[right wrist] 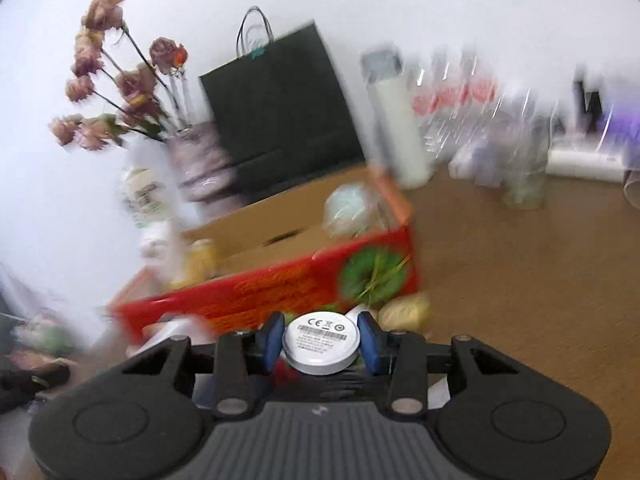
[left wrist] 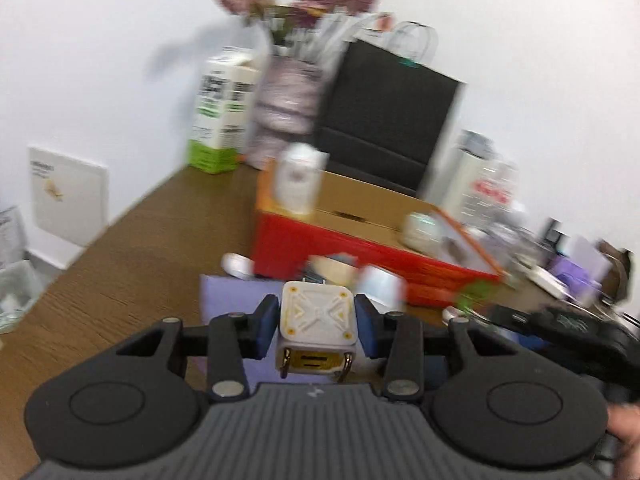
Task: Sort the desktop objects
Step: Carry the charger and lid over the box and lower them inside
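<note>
Blur smears both views, yet each claw's load reads clearly. The left claw (left wrist: 316,326) is clamped on a small white cube-shaped device (left wrist: 316,320) with yellow markings and metal prongs on its underside – both blue pads (left wrist: 267,326) press against its sides, and it hangs clear of the brown worktop (left wrist: 120,280). Under that claw lies a purple sheet (left wrist: 236,296). Just ahead of it stands an open cardboard box with red sides (left wrist: 320,248), with a white bottle-like thing (left wrist: 298,184) standing in the box's far left corner and a pale round thing (left wrist: 420,228) in its right end. Beyond the box are a black paper bag (left wrist: 388,112), a vase of dried pink flowers (left wrist: 288,100) and a white and green carton (left wrist: 224,112), all against the white wall.

The right claw (right wrist: 320,344) is clamped on a white round puck (right wrist: 320,340), its printed label facing up, its rim gripped by the blue pads (right wrist: 368,340). The red side of the box, with a green print on it, rises just ahead of this claw, and a yellowish lump (right wrist: 404,312) lies on the worktop beside the box's near right corner. Far to the right ahead – a white cylinder (right wrist: 400,128) and a blurred cluster of clear plastic containers (right wrist: 492,140)
</note>
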The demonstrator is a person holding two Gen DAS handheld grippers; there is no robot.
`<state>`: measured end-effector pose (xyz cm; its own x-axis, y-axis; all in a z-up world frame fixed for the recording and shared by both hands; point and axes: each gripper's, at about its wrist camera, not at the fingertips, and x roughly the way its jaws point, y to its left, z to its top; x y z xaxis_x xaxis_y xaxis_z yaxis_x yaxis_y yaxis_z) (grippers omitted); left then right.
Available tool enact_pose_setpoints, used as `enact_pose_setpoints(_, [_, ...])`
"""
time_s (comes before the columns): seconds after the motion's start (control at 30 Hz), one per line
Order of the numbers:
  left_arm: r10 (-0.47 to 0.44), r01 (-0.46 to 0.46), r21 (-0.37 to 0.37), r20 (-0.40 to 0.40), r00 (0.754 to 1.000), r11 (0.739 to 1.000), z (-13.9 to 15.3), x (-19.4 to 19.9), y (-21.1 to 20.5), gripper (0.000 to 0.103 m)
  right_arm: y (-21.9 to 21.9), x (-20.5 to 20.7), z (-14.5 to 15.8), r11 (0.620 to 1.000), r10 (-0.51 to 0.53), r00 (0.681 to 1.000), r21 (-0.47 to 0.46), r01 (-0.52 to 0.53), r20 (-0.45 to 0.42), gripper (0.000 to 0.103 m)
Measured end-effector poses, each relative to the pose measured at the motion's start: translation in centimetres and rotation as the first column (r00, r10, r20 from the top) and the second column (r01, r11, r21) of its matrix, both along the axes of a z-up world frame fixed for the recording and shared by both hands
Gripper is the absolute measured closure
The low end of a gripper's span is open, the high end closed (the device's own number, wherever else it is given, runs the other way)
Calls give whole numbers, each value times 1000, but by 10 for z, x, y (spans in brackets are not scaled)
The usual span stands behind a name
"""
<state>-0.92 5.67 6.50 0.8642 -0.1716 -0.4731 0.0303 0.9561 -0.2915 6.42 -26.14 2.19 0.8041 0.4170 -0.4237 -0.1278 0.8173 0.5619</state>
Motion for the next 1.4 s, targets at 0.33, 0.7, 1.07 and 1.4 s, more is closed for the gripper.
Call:
enact_pose_setpoints(0.33, [-190,190,-77,1,982,979,-8,-7,-65,62,21,-46,18,980,162,986,-121,-156,40,65])
enact_pose_setpoints(0.7, [-157,151,-53,-150,976,987,-56,-10,-75,62,-17,-52,-20,862,319,947,427,-272,-40,65])
enact_pose_setpoints(1.07, [-82,85,93,-39,996,992,-20,-57,-75,61,8,-97,34,981,138,987,-146,-126,76,65])
enact_pose_setpoints(1.4, [-66,51,161,89,994,986,13,-116,-70,61,28,-164,62,905,158,969,-420,-65,191,64])
